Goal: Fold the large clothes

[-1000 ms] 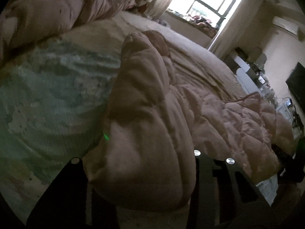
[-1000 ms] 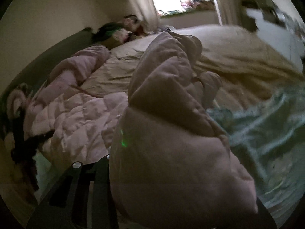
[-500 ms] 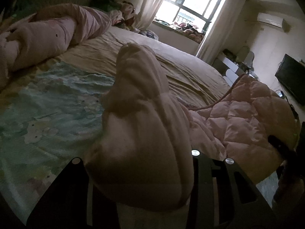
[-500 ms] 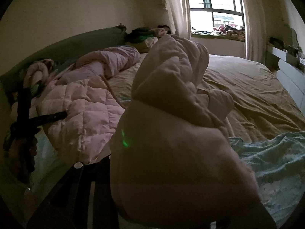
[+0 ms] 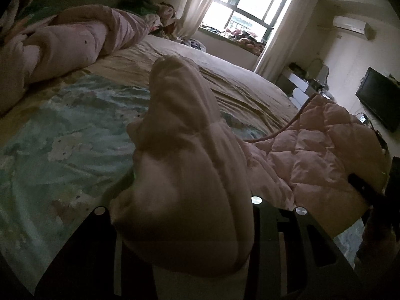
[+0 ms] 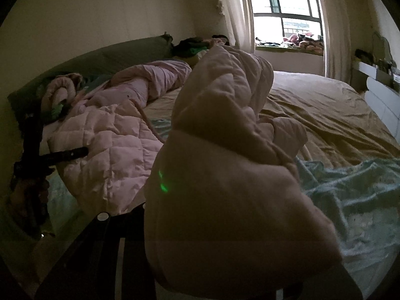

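A large pink quilted garment (image 5: 190, 170) hangs between my two grippers above the bed. My left gripper (image 5: 185, 215) is shut on a thick bunched edge of it; the puffy cloth fills the gap and hides the pads. The quilted panel (image 5: 322, 150) stretches right to my right gripper (image 5: 367, 192), seen as a dark finger at the frame edge. In the right wrist view my right gripper (image 6: 212, 237) is shut on another bunched fold of the garment (image 6: 225, 175), with its right finger hidden. The left gripper (image 6: 62, 155) shows far left, gripping the panel (image 6: 107, 147).
Below lies a bed with a teal patterned sheet (image 5: 62, 137) and a tan sheet (image 6: 325, 110). A rolled pink duvet (image 5: 62, 42) and a green headboard (image 6: 112, 57) sit at its head. White furniture (image 6: 382, 95), a television (image 5: 380, 97) and a window (image 5: 245, 7) lie beyond.
Both grippers have risen and drawn back with the garment still gripped. The quilted panel has come up off the bed and now hangs taut between them, with more teal sheet showing.
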The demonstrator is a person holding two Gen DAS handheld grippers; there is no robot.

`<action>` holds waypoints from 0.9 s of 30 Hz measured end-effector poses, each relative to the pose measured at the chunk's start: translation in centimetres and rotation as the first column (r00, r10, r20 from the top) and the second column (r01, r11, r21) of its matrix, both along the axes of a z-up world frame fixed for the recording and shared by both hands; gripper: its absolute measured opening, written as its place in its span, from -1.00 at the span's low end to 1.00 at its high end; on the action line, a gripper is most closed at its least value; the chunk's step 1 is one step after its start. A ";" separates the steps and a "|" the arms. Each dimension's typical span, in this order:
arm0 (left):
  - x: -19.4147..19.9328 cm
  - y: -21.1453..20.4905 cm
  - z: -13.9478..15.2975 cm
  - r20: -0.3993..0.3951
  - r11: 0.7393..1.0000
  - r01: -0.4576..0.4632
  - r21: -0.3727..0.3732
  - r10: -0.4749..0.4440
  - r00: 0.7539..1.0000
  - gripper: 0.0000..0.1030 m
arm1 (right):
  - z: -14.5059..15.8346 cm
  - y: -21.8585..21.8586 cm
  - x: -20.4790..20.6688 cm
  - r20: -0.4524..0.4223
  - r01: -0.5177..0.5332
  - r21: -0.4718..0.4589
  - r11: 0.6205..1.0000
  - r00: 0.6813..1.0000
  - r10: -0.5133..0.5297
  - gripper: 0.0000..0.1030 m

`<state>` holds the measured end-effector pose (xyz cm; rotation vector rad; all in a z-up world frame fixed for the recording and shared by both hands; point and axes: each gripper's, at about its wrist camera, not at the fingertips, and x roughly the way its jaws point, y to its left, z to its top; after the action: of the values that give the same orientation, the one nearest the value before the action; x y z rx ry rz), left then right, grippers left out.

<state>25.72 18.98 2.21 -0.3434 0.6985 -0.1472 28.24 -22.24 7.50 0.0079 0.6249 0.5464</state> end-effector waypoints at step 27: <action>-8.9 2.3 -4.2 -0.060 0.990 -0.098 0.100 0.104 0.993 0.72 | -4.5 -11.2 -8.7 -0.168 0.461 0.066 0.885 0.879 -0.446 0.92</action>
<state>16.86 21.31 -1.98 -0.2907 0.7480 -0.0059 19.50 -33.42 3.04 0.2919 0.7114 0.1191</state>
